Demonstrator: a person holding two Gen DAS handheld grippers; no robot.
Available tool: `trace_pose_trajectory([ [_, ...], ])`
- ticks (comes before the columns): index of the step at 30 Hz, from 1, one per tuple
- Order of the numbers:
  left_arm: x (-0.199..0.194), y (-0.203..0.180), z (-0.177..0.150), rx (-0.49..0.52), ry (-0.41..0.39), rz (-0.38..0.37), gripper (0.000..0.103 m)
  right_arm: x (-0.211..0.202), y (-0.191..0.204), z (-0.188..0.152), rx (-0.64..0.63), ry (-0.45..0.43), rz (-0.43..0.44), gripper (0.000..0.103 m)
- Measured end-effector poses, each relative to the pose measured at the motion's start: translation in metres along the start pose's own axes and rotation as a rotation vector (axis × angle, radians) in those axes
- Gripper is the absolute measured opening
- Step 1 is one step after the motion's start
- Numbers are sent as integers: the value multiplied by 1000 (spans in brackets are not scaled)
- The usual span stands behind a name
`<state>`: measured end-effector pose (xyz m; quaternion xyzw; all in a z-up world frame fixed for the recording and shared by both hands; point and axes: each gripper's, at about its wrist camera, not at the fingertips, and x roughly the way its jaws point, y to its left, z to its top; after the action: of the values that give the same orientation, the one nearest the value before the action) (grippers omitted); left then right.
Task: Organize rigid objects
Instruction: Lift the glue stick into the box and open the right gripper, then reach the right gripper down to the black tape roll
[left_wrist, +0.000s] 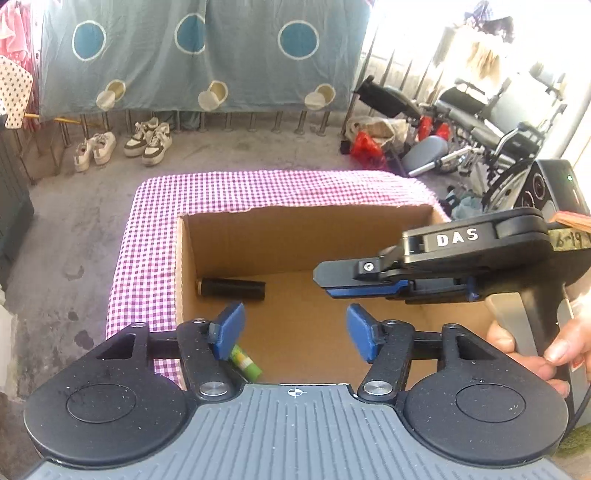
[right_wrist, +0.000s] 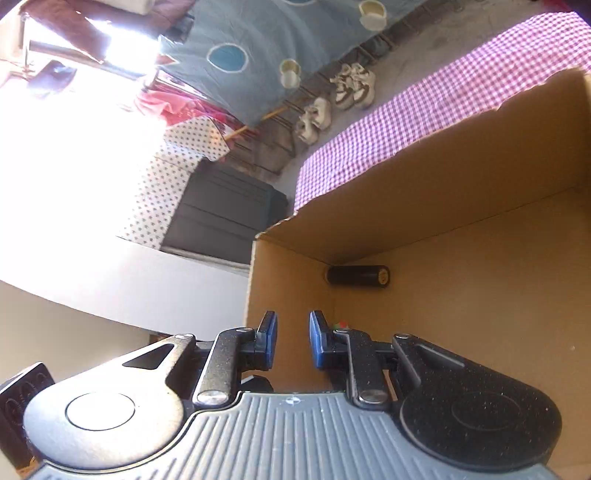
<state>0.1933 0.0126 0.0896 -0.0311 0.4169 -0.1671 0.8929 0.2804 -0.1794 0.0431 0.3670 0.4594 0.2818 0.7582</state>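
Cardboard box (left_wrist: 221, 240) holds black cylinder (left_wrist: 232, 288), green tube (left_wrist: 245, 363).

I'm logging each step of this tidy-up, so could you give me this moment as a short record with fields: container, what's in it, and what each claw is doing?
container: open brown cardboard box on a pink-and-white checked cloth
contents seen: black cylinder lying in the far left corner; green-and-yellow tube near the front left, partly hidden
left claw: open, nothing between its blue pads, above the box
right claw: shut, holding nothing, over the box
hand: gripping the right claw's handle
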Motion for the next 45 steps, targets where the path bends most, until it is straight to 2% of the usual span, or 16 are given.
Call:
trace_pose_trajectory([
  [2,-18,-4,-7,11,-40,-16,75,-30,4,-18,-5,-43,44,21],
  [7,-54,-17,-33,51,-115,-34,86,-103,7,-62,-14,-159,123,22],
  [10,-66,-24,-55,75,-139,-52,95,-139,0,-98,-18,-234,130,23],
  [12,-69,-27,-73,92,-138,-59,97,-153,-9,-121,-19,-279,105,36],
  [14,-66,-31,-91,111,-115,-70,97,-158,-19,-142,-14,-308,59,43],
  [17,-57,-37,-121,133,-59,-98,97,-150,-36,-171,5,-307,-11,43],
  [20,-40,-50,-152,168,41,-133,97,-133,-51,-200,14,-257,-87,43],
  [23,-25,-66,-178,224,108,-116,97,-115,-62,-225,7,-200,-166,43],
  [26,-12,-77,-193,263,135,-89,97,-95,-63,-236,-37,-166,-217,42],
  [31,9,-88,-205,321,168,-34,94,-62,-51,-238,-154,-101,-271,38],
  [34,18,-94,-211,336,187,-31,94,-46,-48,-237,-204,-69,-297,36],
  [39,31,-97,-209,334,219,-37,91,-33,-49,-236,-227,-18,-332,30],
  [45,43,-98,-204,313,221,-33,91,-27,-50,-232,-255,-10,-332,24],
])
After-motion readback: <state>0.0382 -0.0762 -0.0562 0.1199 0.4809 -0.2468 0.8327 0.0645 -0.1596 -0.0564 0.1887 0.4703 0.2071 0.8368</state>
